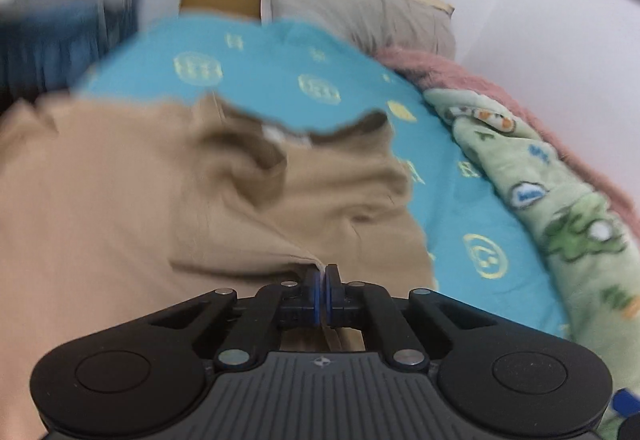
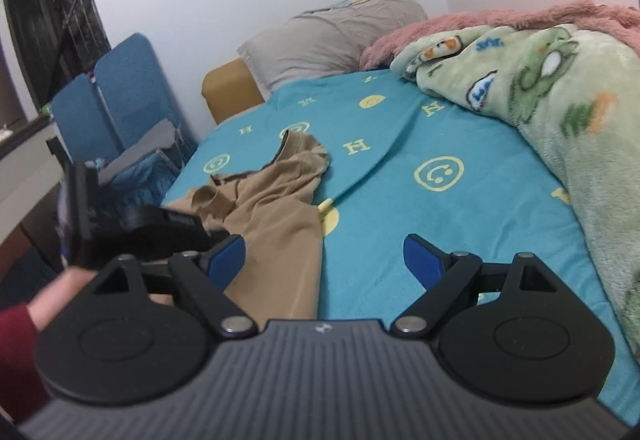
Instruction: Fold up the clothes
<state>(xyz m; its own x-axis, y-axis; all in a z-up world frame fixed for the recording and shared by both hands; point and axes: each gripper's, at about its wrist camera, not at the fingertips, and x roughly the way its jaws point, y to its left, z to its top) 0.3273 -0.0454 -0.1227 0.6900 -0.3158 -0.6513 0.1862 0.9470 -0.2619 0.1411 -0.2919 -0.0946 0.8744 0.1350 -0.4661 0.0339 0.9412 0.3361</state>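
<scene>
While the left gripper (image 1: 323, 272) had its blue-padded jaws pressed together on a thin fold of the tan, soft cotton garment (image 1: 160, 200), the right gripper (image 2: 324, 260) hung above the bed with its jaws spread wide and nothing between them. The tan garment lay crumpled on the turquoise bedsheet with yellow smiley faces and letters (image 2: 400, 200), near the left edge of the bed, with its dark-lined collar (image 2: 286, 142) pointing toward the grey pillow (image 2: 332, 40). A green fleece blanket with cartoon prints (image 2: 560, 112) was heaped on the right side, well apart from the garment.

I judge that the main risk was the small pinch: only a narrow edge of cloth was held, so a quick pull could let it slip out. Also, the garment was still bunched, and lifting with one gripper alone could twist it more and spoil the fold.
</scene>
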